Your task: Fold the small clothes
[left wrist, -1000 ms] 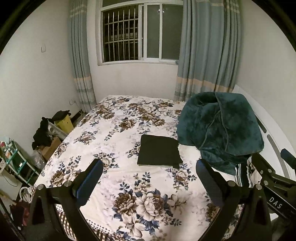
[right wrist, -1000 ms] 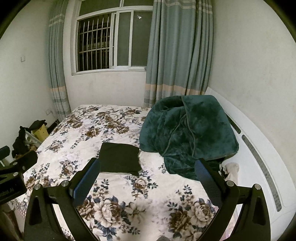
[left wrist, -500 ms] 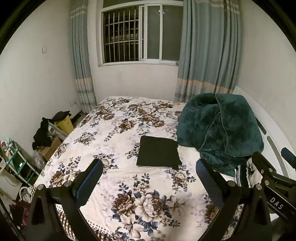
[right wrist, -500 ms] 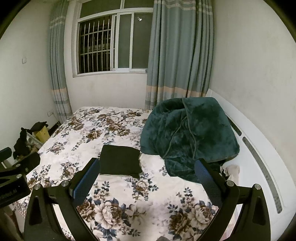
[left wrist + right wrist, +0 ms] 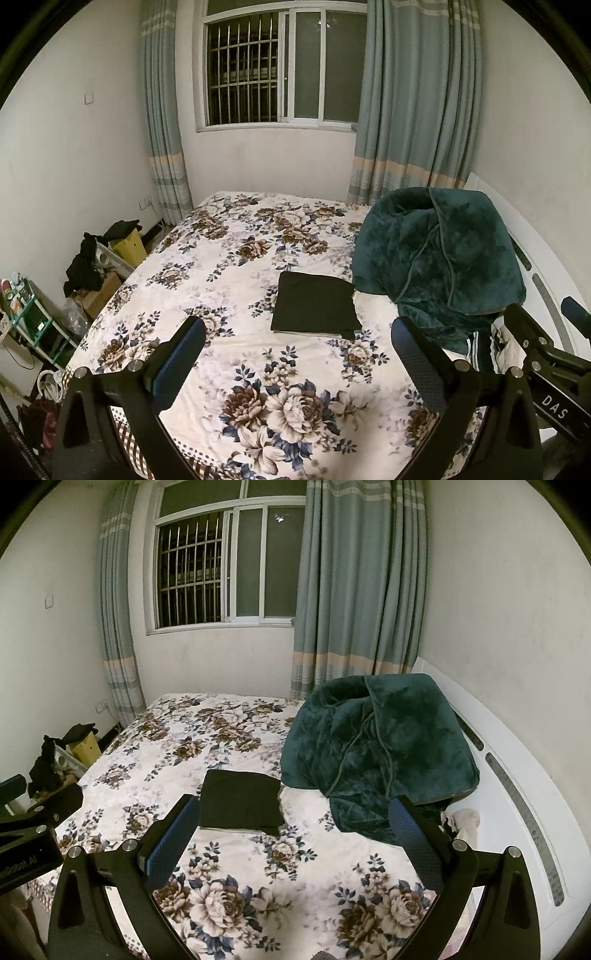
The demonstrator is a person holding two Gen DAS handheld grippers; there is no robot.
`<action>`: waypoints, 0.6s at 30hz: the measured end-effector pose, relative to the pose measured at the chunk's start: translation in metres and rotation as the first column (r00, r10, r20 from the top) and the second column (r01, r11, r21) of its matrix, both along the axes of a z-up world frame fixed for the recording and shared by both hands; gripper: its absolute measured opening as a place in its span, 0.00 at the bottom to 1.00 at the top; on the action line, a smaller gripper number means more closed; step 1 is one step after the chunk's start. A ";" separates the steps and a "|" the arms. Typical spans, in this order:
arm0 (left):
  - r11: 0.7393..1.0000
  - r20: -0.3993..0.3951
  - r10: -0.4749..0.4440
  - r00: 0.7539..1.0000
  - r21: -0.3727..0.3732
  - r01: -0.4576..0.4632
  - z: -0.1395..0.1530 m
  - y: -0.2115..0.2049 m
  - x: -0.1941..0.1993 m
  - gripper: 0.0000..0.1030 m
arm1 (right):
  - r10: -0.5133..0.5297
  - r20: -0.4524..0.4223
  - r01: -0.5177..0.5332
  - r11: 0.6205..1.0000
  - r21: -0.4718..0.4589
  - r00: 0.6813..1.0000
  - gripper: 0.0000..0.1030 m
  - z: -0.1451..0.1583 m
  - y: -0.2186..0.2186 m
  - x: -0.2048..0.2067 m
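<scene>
A: Where do we stand with the dark garment (image 5: 316, 307)?

B: It lies folded into a flat square on the flowered bed (image 5: 221, 280), in the middle of the left wrist frame, its upper right corner just beside the green blanket (image 5: 439, 254). In the right wrist frame it sits left of centre, partly behind our left finger.

A: And our claws?

B: The left claw (image 5: 297, 354) hangs above the bed with both fingers spread wide and nothing between them. The right claw (image 5: 293, 832) is the same, wide apart and empty. Neither touches the cloth.

A: So the fold looks done?

B: We judge so. A small corner pokes out at the lower right of the square, so a last tidy may be worthwhile.

A: How do we do that well?

B: We come down low and flat, press the stray corner under with one fingertip, and steady the opposite edge with the other claw so the stack does not slide on the sheet. If we fetch another piece, some pale cloth (image 5: 463, 821) shows at the right of the frame beyond the blanket; we cannot tell what it is.
</scene>
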State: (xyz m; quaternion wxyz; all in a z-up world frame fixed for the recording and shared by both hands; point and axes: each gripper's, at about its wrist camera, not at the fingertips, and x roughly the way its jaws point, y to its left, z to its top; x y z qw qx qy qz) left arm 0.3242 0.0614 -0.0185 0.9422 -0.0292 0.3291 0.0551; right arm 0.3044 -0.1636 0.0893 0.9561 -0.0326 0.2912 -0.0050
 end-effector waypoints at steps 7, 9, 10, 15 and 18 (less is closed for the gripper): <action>1.000 0.004 0.004 1.000 0.003 -0.004 0.003 -0.002 0.001 1.00 | 0.001 0.004 -0.001 1.000 -0.001 1.000 1.00 0.005 0.001 0.005; 1.000 0.004 0.002 1.000 0.002 -0.002 0.003 -0.001 0.002 1.00 | 0.001 0.003 -0.001 1.000 0.000 1.000 1.00 0.005 0.000 0.004; 1.000 0.003 0.004 1.000 0.003 -0.004 0.003 -0.001 0.001 1.00 | 0.001 0.003 -0.001 1.000 -0.001 1.000 1.00 0.004 0.000 0.004; 1.000 0.005 0.004 1.000 0.003 -0.004 0.003 -0.001 0.001 1.00 | 0.006 0.002 -0.006 1.000 -0.002 1.000 1.00 0.009 0.005 0.008; 1.000 0.005 0.010 1.000 0.004 -0.010 0.004 -0.001 0.001 1.00 | 0.005 0.005 -0.005 1.000 -0.001 1.000 1.00 0.009 0.007 0.006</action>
